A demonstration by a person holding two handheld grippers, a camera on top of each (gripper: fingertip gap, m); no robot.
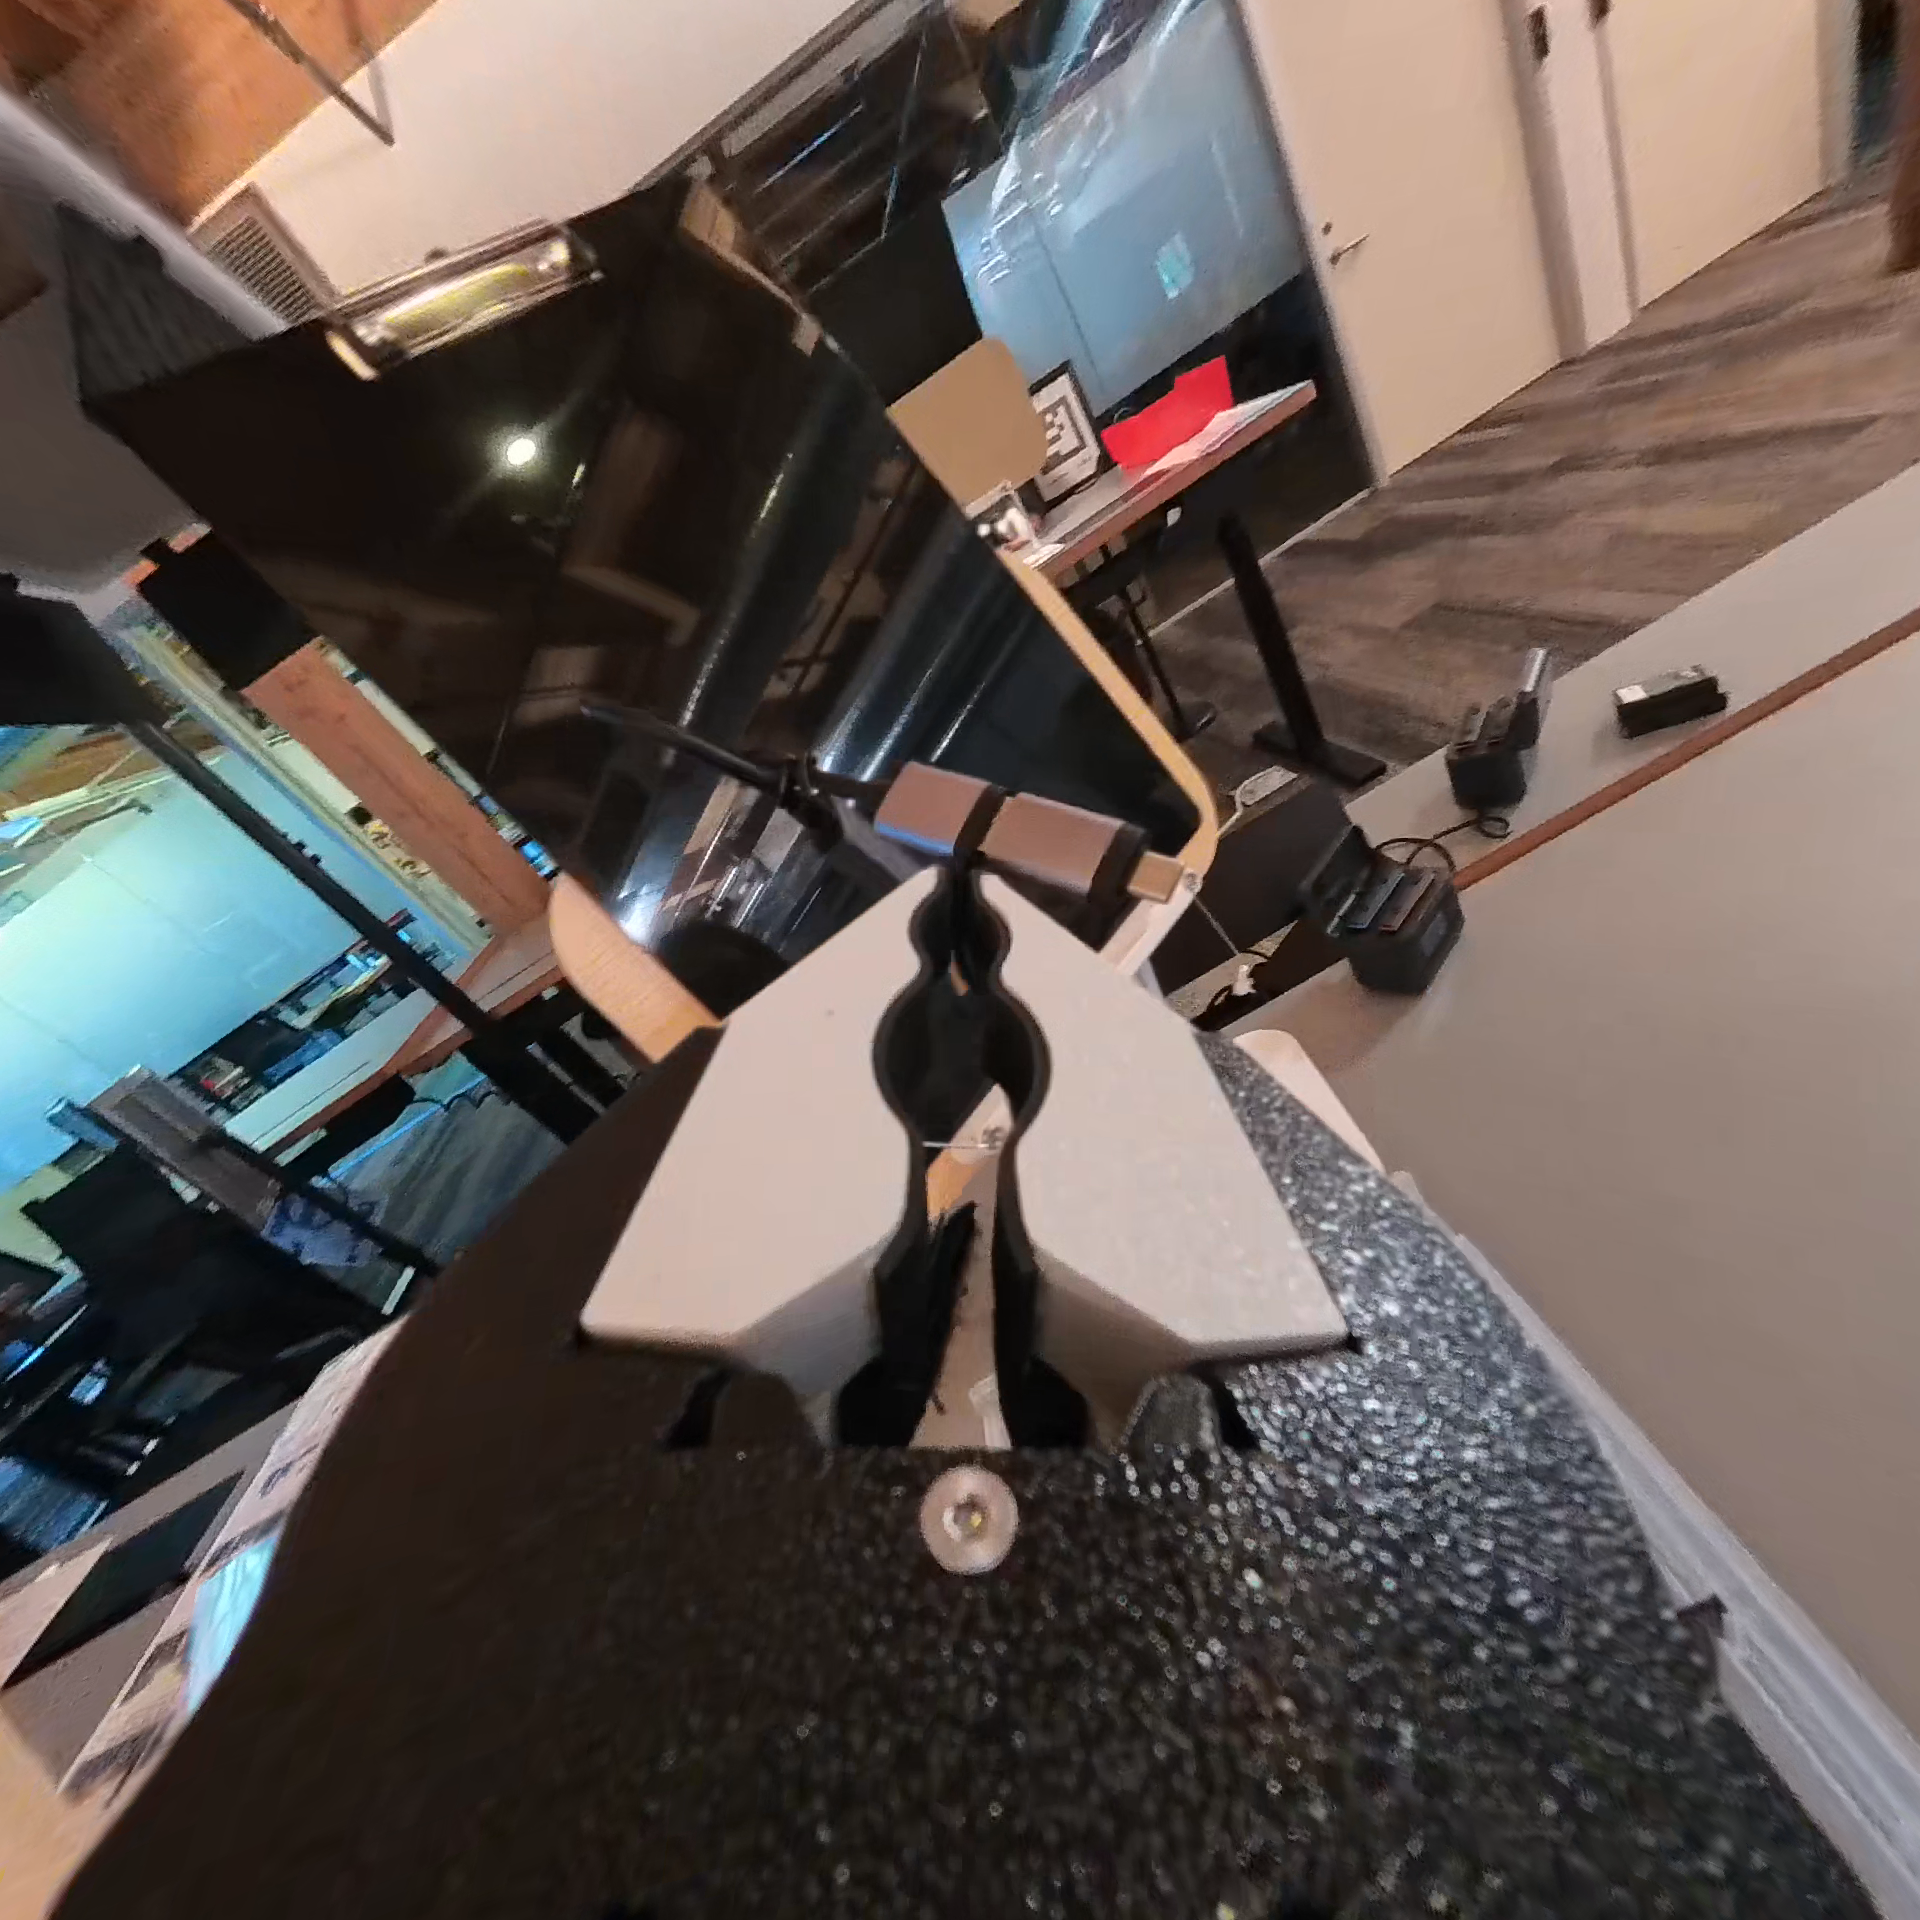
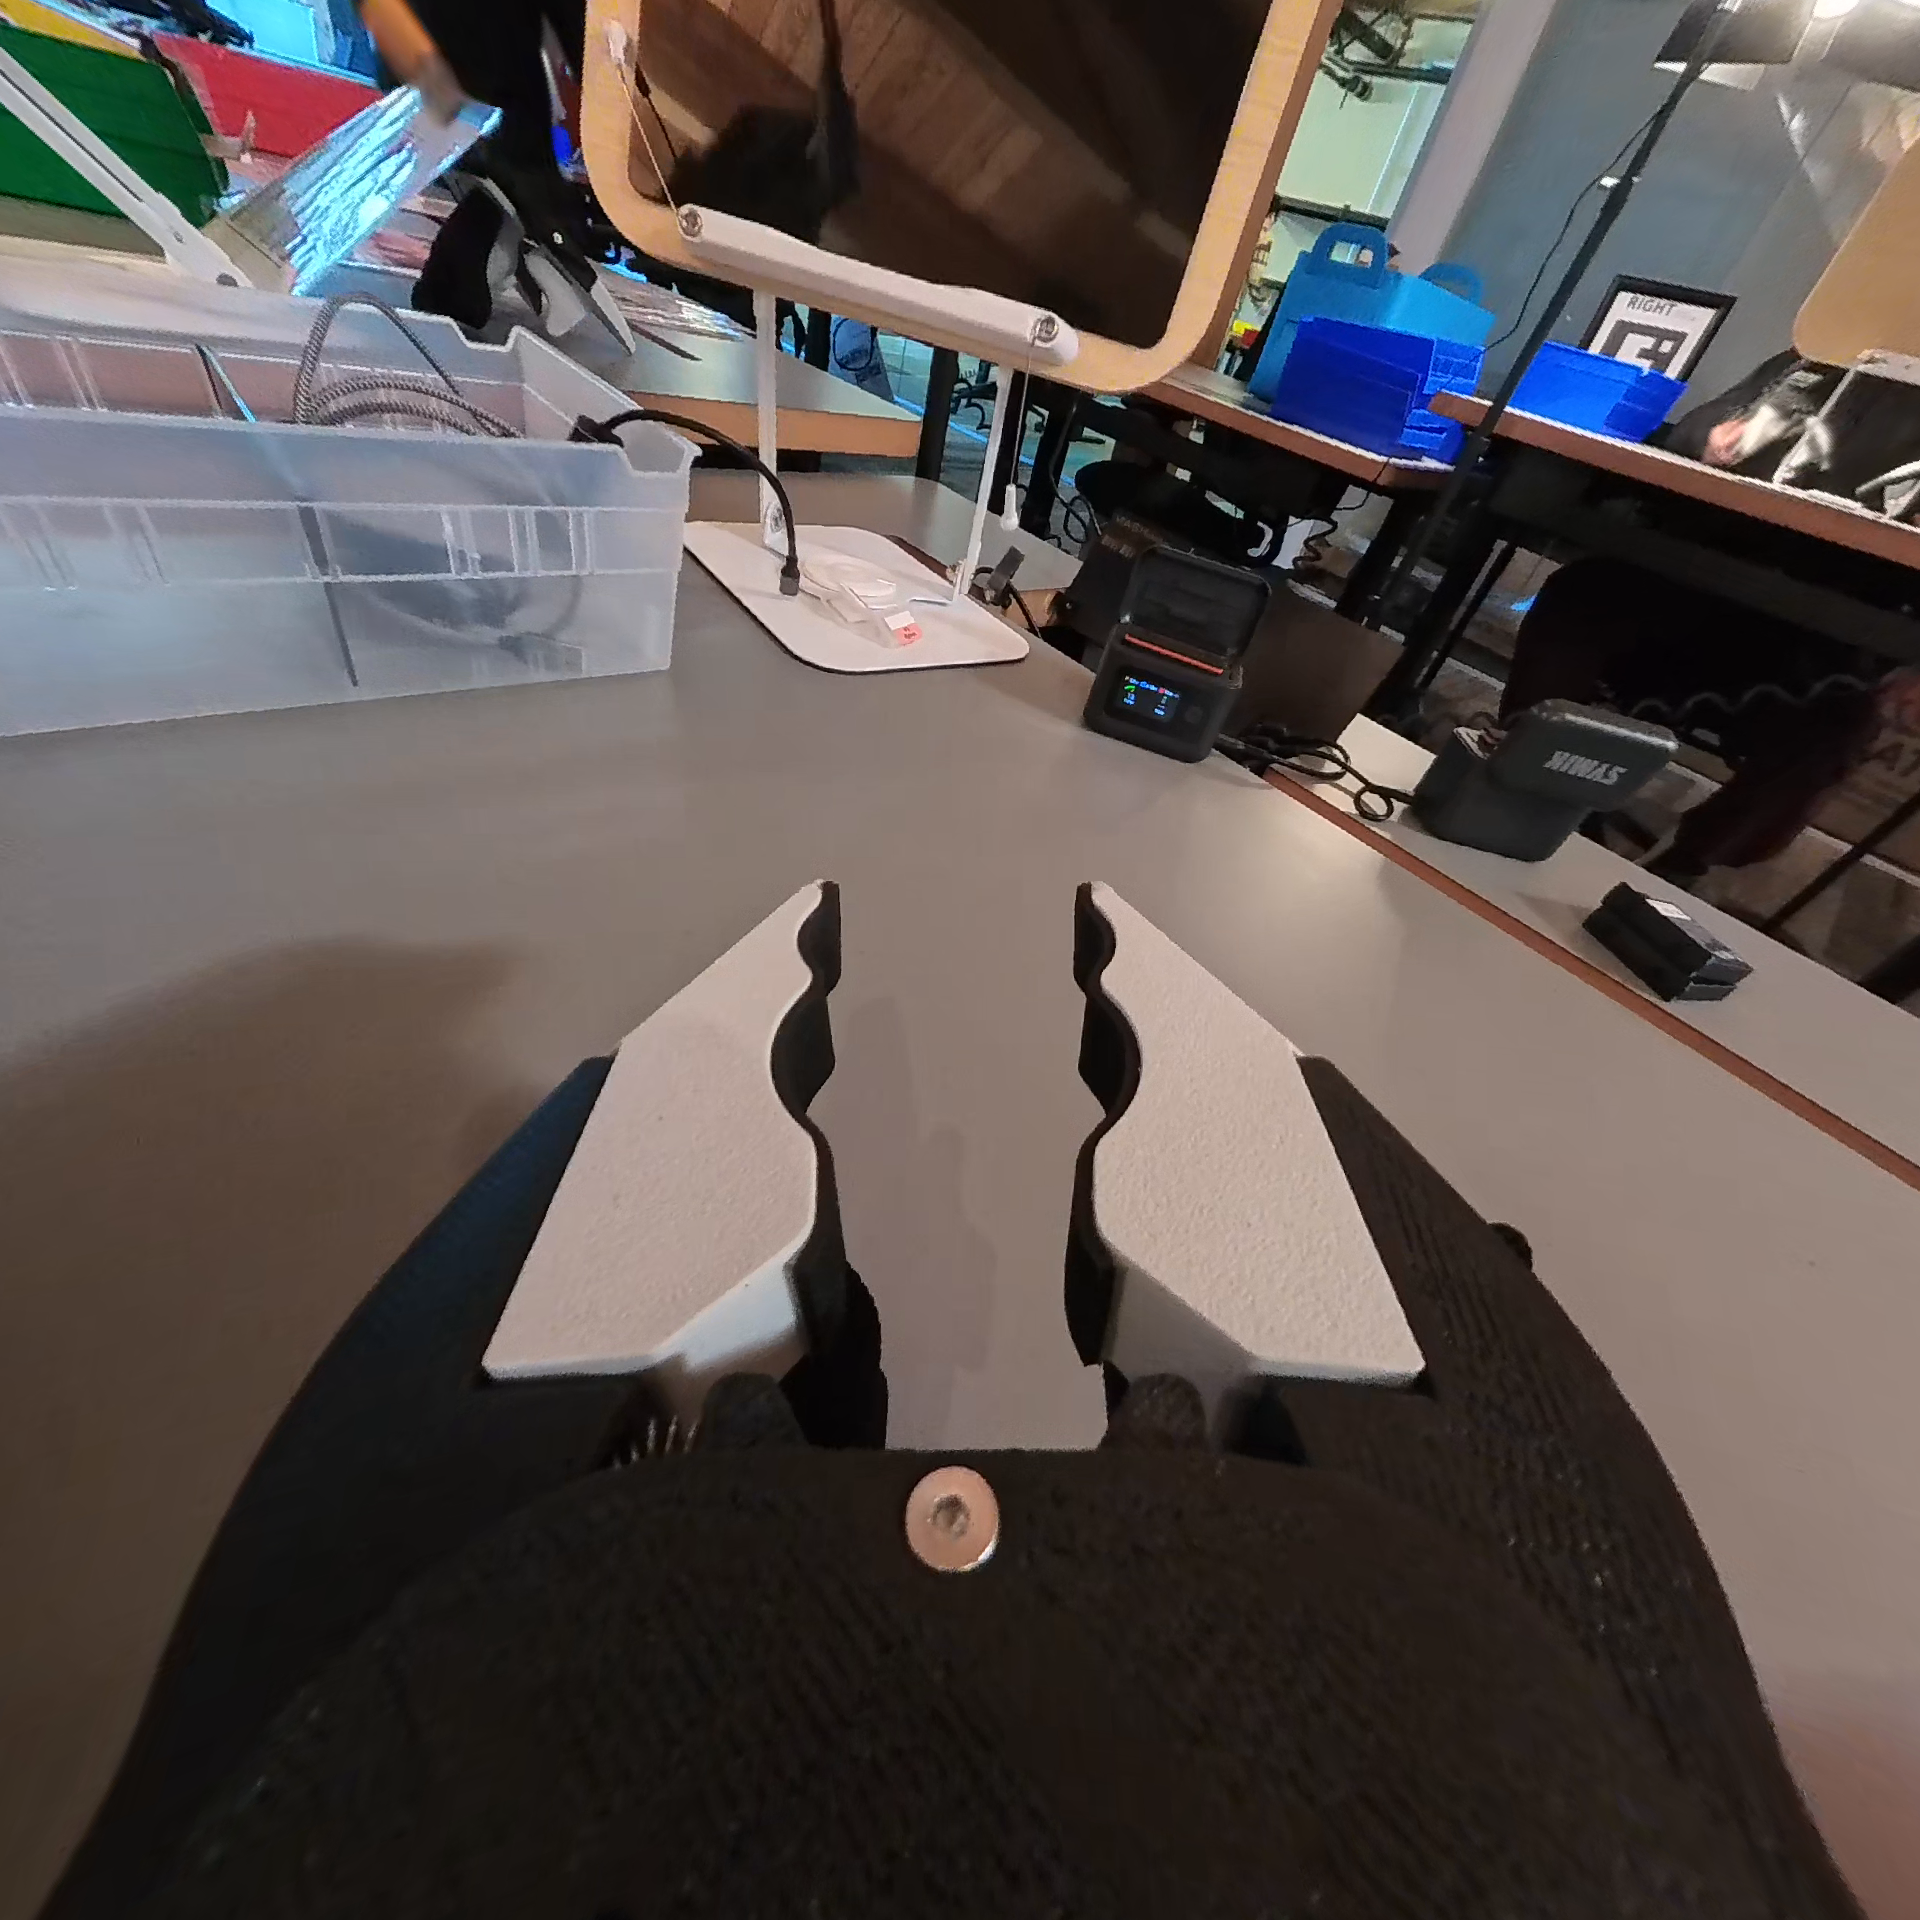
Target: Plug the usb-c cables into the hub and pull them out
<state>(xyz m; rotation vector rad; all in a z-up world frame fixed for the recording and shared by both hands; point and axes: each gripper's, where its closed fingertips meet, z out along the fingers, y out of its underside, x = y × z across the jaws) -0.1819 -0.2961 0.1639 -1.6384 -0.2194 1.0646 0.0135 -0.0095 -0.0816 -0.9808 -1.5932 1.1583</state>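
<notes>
In the left wrist view my left gripper (image 1: 961, 896) is shut and raised off the table. At its tips it holds a small grey metal hub (image 1: 1003, 831) with black bands around it. A black strand runs down between the fingers. A black cable (image 1: 707, 750) leaves the hub's left end, and a metal connector tip (image 1: 1162, 885) sticks out on the right. In the right wrist view my right gripper (image 2: 956, 906) is open and empty, low over the grey table (image 2: 416, 883). A black usb-c cable (image 2: 764, 488) hangs out of a clear bin, its plug resting on a white stand base.
A clear plastic bin (image 2: 312, 540) holding braided cables stands at the left. A wood-framed dark panel (image 2: 935, 156) stands on a white stand (image 2: 914, 634) beyond it. A black charger with a lit screen (image 2: 1164, 686), another charger (image 2: 1538, 779) and a black battery (image 2: 1662, 951) are at the right. The left gripper's tips are roughly 45 cm from the right gripper's. The right tips stand about 40 cm off the black battery (image 2: 1662, 951). It is also in sight in the left wrist view (image 1: 1686, 697).
</notes>
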